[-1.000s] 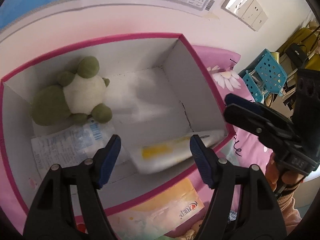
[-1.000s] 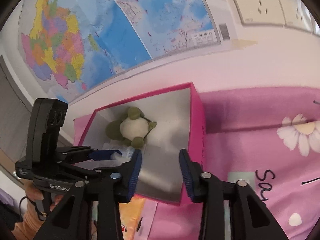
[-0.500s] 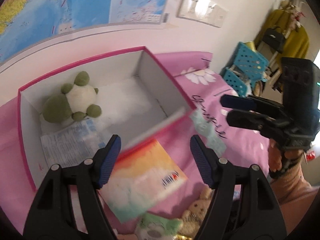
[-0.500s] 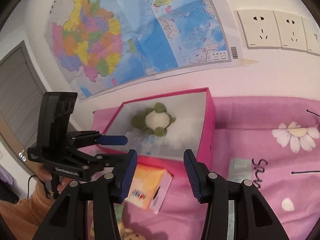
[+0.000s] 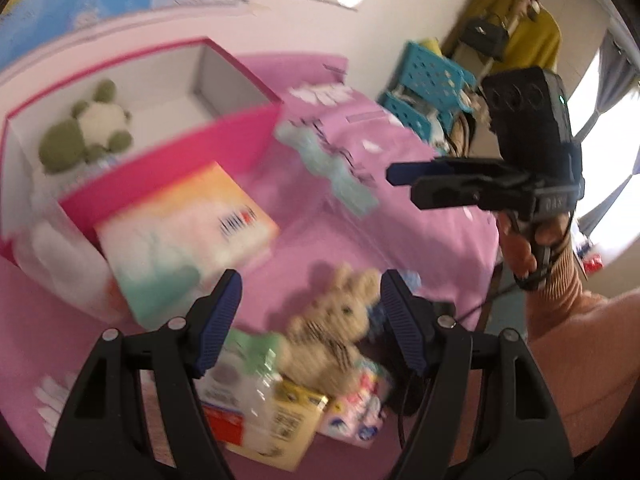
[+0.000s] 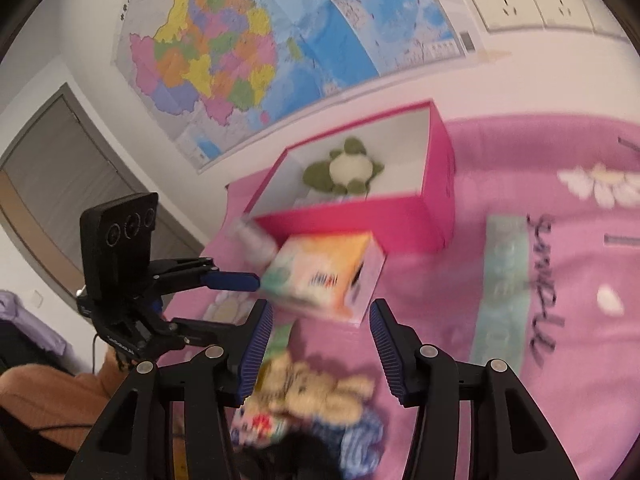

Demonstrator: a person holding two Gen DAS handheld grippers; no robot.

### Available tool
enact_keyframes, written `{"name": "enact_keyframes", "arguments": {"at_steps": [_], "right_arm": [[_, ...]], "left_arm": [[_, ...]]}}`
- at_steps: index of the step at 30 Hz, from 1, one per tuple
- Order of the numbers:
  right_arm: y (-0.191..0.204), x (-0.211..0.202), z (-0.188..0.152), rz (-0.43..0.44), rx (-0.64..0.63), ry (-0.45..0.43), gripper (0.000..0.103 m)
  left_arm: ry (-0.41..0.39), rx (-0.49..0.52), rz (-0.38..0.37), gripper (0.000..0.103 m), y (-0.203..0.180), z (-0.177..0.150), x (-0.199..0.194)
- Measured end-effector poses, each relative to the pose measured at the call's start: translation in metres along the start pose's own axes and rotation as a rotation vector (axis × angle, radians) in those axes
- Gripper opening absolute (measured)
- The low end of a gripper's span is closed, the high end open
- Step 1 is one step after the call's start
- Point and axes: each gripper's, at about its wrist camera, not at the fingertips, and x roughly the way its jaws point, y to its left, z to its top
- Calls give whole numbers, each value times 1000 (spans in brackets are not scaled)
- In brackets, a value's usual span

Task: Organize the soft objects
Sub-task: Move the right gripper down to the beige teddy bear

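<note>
A pink box [image 5: 168, 148] [image 6: 352, 216] stands on the pink sheet with a green and cream turtle plush [image 5: 88, 128] [image 6: 344, 168] inside. A colourful tissue pack [image 5: 180, 232] [image 6: 324, 276] leans on the box's near wall. A beige plush animal [image 5: 336, 328] [image 6: 316, 388] lies on a pile of packets nearer to me. My left gripper [image 5: 310, 300] [image 6: 240, 302] hangs open above that plush, holding nothing. My right gripper [image 6: 320, 320] [image 5: 404, 186] is over the same pile, its jaws opening, with nothing between them.
Under the plush lie a yellow packet [image 5: 292, 416], a pink patterned pack [image 5: 356, 408] and a blue striped cloth [image 6: 360, 436]. A white roll [image 5: 52, 248] sits left of the tissue pack. Teal crates [image 5: 432, 80] stand beyond the bed. A wall map [image 6: 260, 40] hangs behind.
Both grippers have drawn back from over the box toward the near pile, so the beige plush now shows below them. The right jaws have widened. The left wrist has rolled.
</note>
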Motion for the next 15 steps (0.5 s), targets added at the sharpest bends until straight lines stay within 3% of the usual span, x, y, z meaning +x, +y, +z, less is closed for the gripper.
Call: {"name": "enact_keyframes", "arguments": {"at_steps": [5, 12, 15], "right_arm": [[-9, 20, -31, -20, 62, 101, 53], [-18, 60, -51, -34, 109, 216, 53], [-21, 70, -52, 0, 120, 220, 53]], "left_arm": [[81, -16, -29, 73, -7, -27, 19], [115, -67, -64, 73, -6, -51, 24], [124, -76, -64, 73, -8, -53, 28]]}}
